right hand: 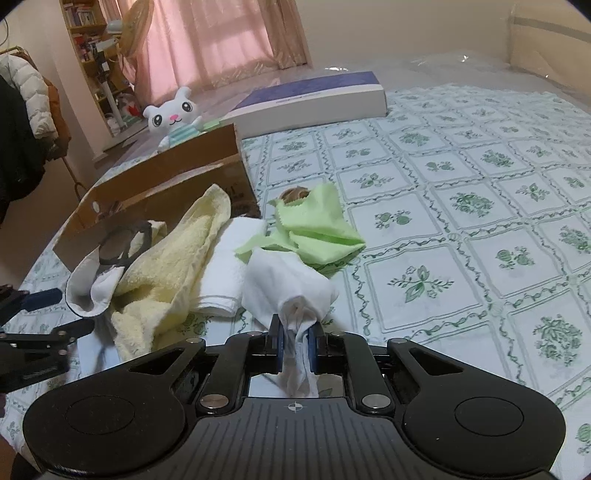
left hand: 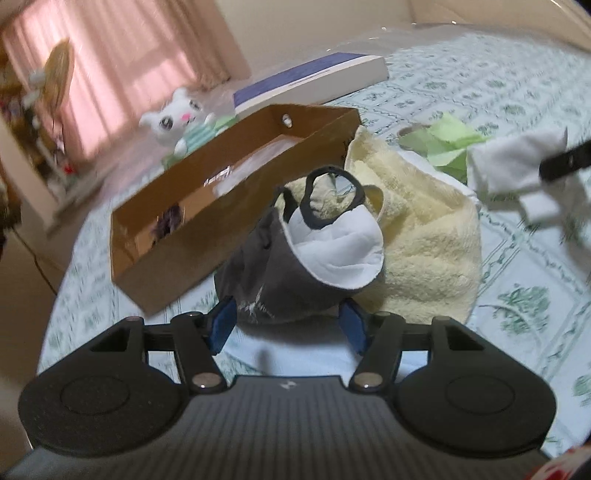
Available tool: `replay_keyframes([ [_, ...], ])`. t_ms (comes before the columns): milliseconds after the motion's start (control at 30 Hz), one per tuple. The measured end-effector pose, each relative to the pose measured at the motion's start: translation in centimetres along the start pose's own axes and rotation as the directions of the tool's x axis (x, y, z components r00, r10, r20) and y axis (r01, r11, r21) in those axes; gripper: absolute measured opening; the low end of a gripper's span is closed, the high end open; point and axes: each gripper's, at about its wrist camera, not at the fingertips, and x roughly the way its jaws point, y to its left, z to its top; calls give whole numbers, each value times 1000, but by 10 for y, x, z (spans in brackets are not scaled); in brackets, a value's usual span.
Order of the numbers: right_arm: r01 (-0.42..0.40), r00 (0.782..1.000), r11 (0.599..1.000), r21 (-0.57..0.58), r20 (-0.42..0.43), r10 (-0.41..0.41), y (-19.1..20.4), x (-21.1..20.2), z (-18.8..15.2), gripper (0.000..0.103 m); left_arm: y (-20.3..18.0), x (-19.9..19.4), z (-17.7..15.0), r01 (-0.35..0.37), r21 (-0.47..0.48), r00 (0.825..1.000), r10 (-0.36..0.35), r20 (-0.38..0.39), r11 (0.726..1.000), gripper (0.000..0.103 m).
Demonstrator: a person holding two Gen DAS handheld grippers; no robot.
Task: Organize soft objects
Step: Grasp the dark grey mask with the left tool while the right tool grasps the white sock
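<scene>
On the bed [right hand: 461, 177], spread with a green-flowered sheet, a cardboard box [left hand: 221, 206] stands beside a yellow towel [left hand: 424, 240], a gray mask [left hand: 295, 266] and a green cloth [right hand: 317, 229]. Behind sit a plush toy [right hand: 173, 118] and a flat white box [right hand: 314, 99], with pink curtains [right hand: 207, 44] and a bookshelf [right hand: 88, 33] beyond. Left gripper [left hand: 290, 325] jaws stand wide apart around the mask's near edge; right gripper [right hand: 295, 339] jaws pinch a white cloth [right hand: 288, 284].
</scene>
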Motion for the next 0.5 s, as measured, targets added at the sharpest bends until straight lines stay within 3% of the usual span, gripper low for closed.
replay_keyframes([
  [67, 5, 1000, 1000, -1, 4, -5, -1, -3, 1, 13, -4, 3, 1, -7, 35, 1000, 7, 18, 999, 55],
  [133, 14, 1000, 1000, -3, 8, -14, -2, -6, 2, 13, -6, 5, 0, -10, 64, 1000, 8, 27, 998, 33],
  [233, 19, 1000, 1000, -15, 18, -19, -2, -13, 3, 13, -6, 5, 1, -16, 89, 999, 13, 37, 996, 15],
  [367, 11, 999, 999, -37, 39, -9, 1, -23, 5, 13, 7, -4, 4, -41, 57, 998, 37, 60, 998, 8],
  [500, -4, 997, 998, -69, 73, 9, 8, -35, 11, 13, 39, -23, 12, -15, -67, 996, 20, 82, 998, 7],
])
